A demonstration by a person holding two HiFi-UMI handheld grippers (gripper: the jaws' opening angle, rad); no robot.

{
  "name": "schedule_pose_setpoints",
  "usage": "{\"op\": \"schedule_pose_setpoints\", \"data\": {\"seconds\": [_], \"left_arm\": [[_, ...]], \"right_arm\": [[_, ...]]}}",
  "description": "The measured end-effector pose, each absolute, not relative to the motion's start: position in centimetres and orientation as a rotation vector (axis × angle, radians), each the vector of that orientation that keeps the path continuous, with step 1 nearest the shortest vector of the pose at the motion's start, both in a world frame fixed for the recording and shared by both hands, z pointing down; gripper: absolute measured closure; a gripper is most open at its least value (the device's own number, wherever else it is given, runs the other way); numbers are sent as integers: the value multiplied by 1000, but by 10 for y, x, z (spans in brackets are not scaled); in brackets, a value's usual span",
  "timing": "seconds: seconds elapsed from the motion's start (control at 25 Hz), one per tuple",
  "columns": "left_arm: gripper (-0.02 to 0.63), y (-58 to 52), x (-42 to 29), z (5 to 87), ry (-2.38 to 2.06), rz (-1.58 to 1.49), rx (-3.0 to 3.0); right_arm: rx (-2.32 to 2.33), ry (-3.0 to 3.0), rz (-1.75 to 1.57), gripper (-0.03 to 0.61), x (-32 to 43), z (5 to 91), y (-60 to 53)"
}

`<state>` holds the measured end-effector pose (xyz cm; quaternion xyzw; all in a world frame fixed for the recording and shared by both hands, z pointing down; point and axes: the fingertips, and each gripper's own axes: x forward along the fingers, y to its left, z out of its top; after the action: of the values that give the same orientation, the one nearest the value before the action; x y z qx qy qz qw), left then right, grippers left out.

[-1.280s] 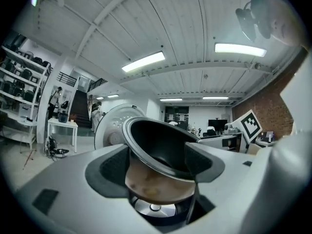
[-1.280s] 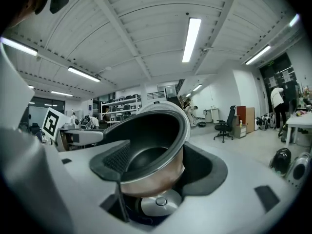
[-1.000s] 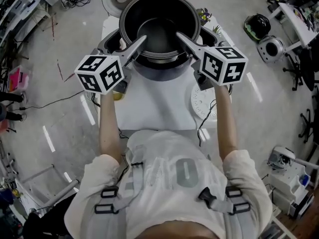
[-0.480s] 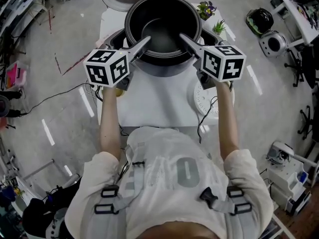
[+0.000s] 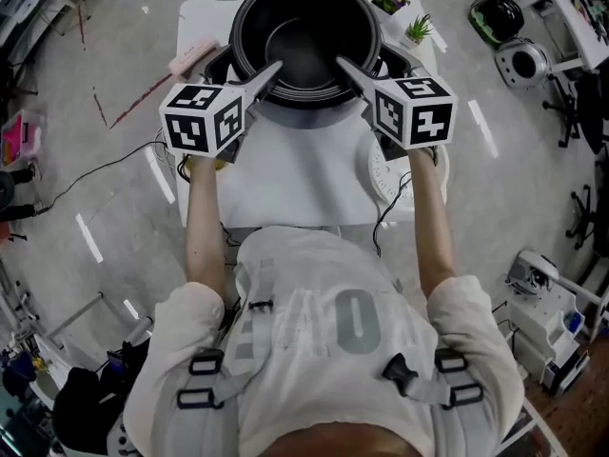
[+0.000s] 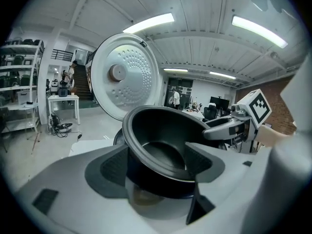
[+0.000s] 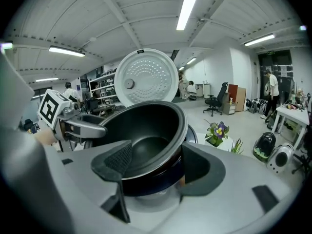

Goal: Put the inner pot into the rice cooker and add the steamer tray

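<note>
Since a second ago the pot [image 5: 304, 50] and both grippers have come down together, and the pot now hangs low over the open rice cooker [image 5: 217, 65], whose lid [image 6: 124, 82] stands upright behind it. The left gripper [image 5: 268, 74] is closed on the left rim of the pot, one jaw inside the wall and one outside. The right gripper [image 5: 343, 67] grips the right rim in the same way. The pot looks not yet seated, because its rim still stands above the body of the cooker. To finish this step well, I think both hands should go down at the same speed, so that the pot stays level and centred. The jaws should let go only when the rim rests all around. The white round tray [image 5: 381, 174] waits on the table [image 5: 285, 179], near the right arm.
</note>
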<state>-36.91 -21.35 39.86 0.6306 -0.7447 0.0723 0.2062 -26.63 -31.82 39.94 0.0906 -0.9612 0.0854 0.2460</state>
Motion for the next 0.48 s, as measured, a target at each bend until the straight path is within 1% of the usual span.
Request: {"op": "schedule_pose_setpoints", "data": {"seconds": [0.16, 0.48], "left_arm": [[276, -217, -366, 407, -2068, 241, 1748], [277, -222, -368, 407, -2084, 167, 1777]], "right_arm": [[254, -2600, 243, 264, -263, 412, -321], [270, -2647, 268, 262, -264, 412, -327]]}}
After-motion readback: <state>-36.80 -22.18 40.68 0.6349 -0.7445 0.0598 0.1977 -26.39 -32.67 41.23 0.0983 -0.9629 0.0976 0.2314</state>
